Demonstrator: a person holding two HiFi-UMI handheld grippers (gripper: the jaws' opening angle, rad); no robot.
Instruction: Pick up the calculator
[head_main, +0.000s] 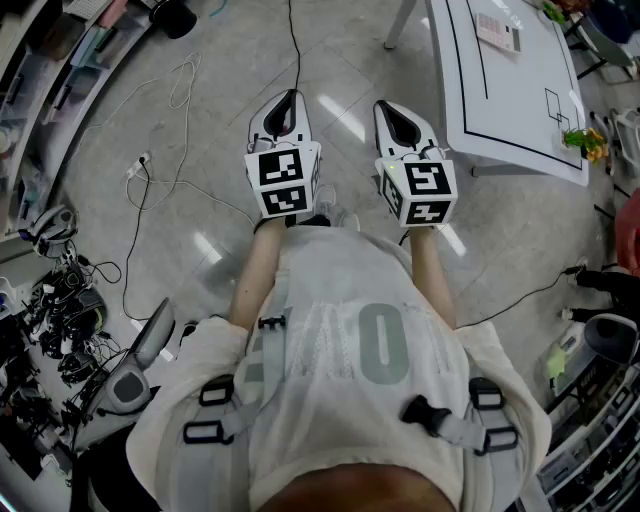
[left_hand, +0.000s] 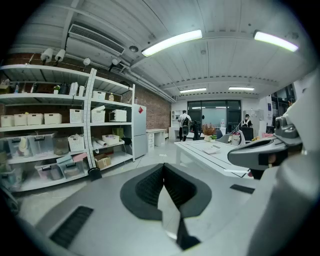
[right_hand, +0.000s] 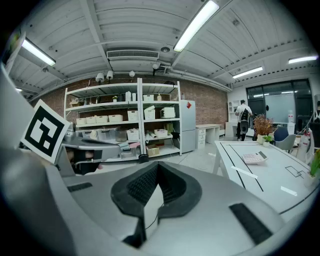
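The calculator is a pale slab with a dark display. It lies on the white table at the head view's top right, far from both grippers. It also shows small in the left gripper view and in the right gripper view. My left gripper and right gripper are held side by side over the bare floor, left of the table. Both point forward and slightly down. In the gripper views, the left gripper and the right gripper each have their jaws shut, with nothing between them.
Cables trail over the floor at the left, beside a cluttered shelf edge. Shelving with boxes and a white fridge line the brick wall. A small plant stands at the table's near corner. People stand far off.
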